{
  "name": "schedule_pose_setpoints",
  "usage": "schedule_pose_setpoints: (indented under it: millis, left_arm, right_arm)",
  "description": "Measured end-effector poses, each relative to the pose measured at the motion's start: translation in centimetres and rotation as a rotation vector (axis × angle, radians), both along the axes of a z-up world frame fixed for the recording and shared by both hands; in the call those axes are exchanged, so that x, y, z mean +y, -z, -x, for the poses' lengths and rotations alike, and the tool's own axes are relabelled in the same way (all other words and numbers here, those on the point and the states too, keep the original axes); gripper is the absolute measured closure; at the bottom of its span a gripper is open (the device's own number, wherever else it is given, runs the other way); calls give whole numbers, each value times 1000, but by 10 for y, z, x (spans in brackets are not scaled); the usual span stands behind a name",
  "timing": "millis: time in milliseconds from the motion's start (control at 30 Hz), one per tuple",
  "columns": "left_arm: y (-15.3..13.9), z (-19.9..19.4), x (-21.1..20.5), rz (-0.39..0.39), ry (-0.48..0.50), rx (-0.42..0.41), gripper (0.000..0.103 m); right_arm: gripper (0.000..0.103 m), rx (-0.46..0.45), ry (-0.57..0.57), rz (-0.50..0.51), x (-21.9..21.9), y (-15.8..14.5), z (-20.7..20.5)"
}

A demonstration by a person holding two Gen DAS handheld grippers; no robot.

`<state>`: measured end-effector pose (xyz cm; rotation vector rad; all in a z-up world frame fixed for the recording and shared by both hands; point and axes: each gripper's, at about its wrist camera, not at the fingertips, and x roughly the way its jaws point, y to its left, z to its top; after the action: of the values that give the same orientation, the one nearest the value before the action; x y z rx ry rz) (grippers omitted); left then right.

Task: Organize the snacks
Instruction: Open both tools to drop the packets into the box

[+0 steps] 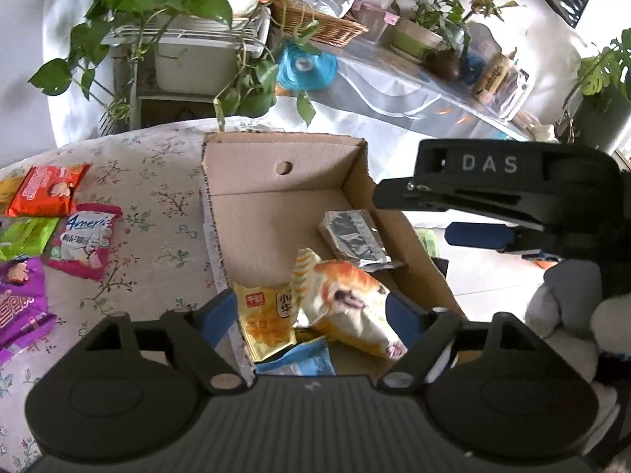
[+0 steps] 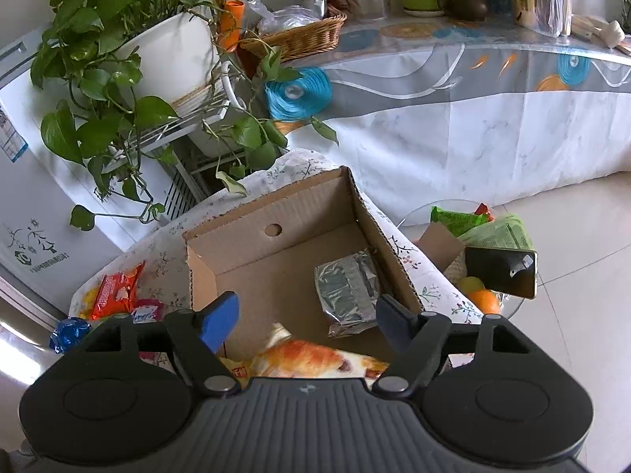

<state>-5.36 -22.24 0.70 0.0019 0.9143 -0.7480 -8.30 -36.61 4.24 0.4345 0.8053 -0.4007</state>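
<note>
An open cardboard box [image 1: 276, 193] [image 2: 276, 213] stands on a floral-cloth table. In it lie a silver foil pack [image 1: 355, 238] [image 2: 347, 291], a croissant snack bag [image 1: 347, 307] [image 2: 307, 358], a yellow packet [image 1: 266, 321] and a blue-white packet [image 1: 295, 360]. My left gripper [image 1: 315, 315] is open and empty above the box's near end. My right gripper [image 2: 307, 323] is open and empty over the box; it also shows at the right of the left wrist view [image 1: 493, 213]. Loose snacks lie left of the box: an orange pack [image 1: 47, 191] [image 2: 114, 291], a pink pack [image 1: 84, 244], a green pack [image 1: 23, 236] and a purple pack [image 1: 19, 299].
A potted vine on a white rack [image 2: 130, 79] stands behind the table. A long table with a patterned cloth [image 2: 453, 90] holds a wicker basket [image 2: 299, 35] and pots. A glass side table [image 2: 512, 307] at right holds a phone [image 2: 501, 272], fruit and bags.
</note>
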Motion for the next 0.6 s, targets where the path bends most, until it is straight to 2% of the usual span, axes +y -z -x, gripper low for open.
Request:
schedule_pose_setpoints:
  millis: [267, 600]
  left_arm:
    - [-8, -12, 20, 9, -57, 19, 19]
    - [-12, -42, 63, -52, -197, 28, 19]
  right_arm:
    - [20, -6, -26, 2, 9, -1, -7]
    - [17, -14, -88, 11, 29, -2, -18]
